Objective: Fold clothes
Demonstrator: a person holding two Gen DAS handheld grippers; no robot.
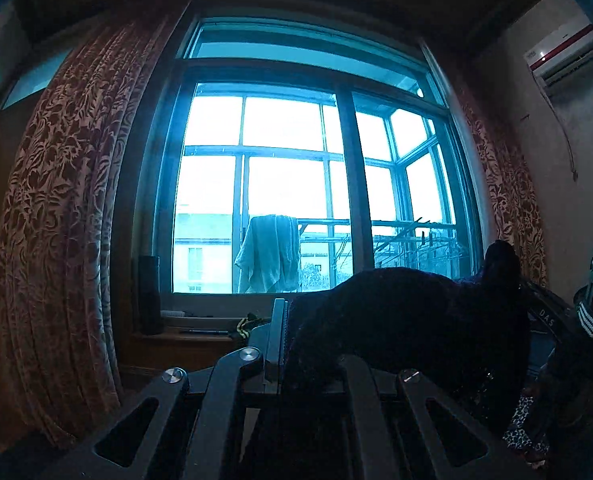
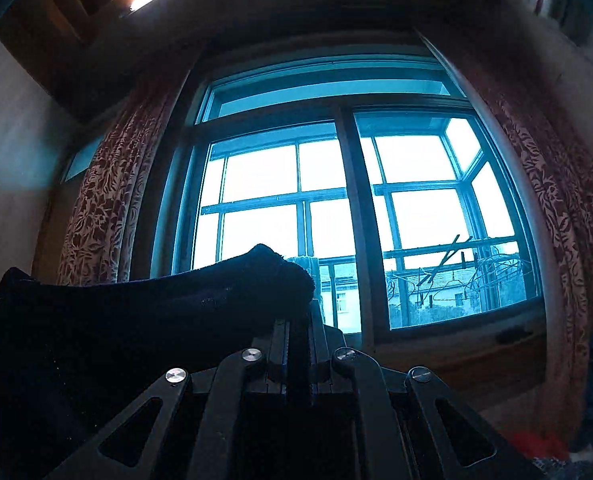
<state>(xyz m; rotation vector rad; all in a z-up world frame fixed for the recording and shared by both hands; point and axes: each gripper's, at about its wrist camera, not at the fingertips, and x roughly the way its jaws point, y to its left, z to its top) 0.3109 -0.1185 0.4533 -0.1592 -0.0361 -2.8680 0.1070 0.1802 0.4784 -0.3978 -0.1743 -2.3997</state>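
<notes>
A dark knitted garment point(image 1: 408, 320) is held up in the air in front of the window, stretched between both grippers. My left gripper point(image 1: 286, 320) is shut on one edge of it; the cloth spreads to the right and hides the right finger. In the right wrist view the same dark garment point(image 2: 136, 312) hangs to the left, and my right gripper point(image 2: 298, 328) is shut on its other edge. The other gripper point(image 1: 552, 312) shows at the right of the left wrist view, past the cloth.
A large window point(image 1: 316, 184) with patterned curtains point(image 1: 56, 220) on both sides fills both views. A towel point(image 1: 270, 256) and hangers hang outside. An air conditioner point(image 1: 564, 52) sits high on the right wall. Leopard-print cloth point(image 1: 520, 428) and a red item point(image 2: 544, 444) lie low right.
</notes>
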